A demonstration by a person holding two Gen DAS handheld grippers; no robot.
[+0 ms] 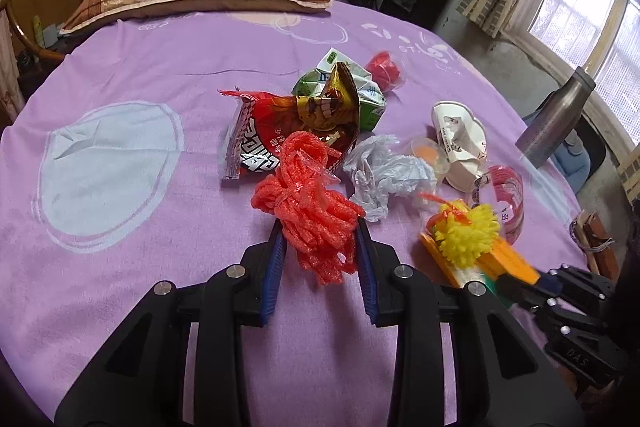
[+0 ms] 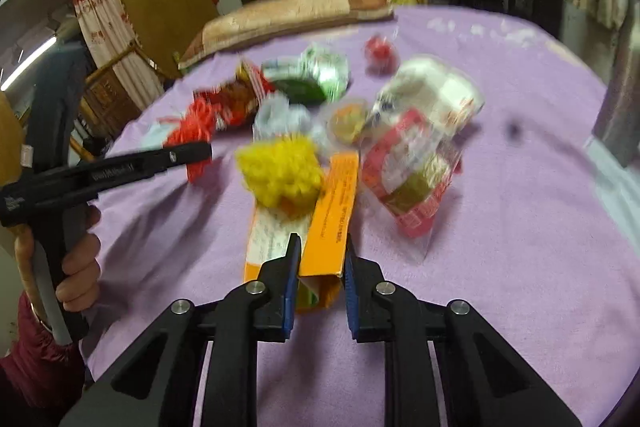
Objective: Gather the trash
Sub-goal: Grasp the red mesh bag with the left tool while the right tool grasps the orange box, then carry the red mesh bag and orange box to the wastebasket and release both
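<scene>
Purple bedsheet (image 1: 160,247) carries the scattered trash. Left gripper (image 1: 322,251) is clenched on the red foam net (image 1: 316,215); right gripper (image 2: 320,259) grips the orange carton (image 2: 332,211). Pickup looks underway; next, lifting both clear seems needed.

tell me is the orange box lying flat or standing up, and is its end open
Lying flat on the purple sheet. The orange box has its near end flap open, its inside showing, between the right gripper jaws.
</scene>
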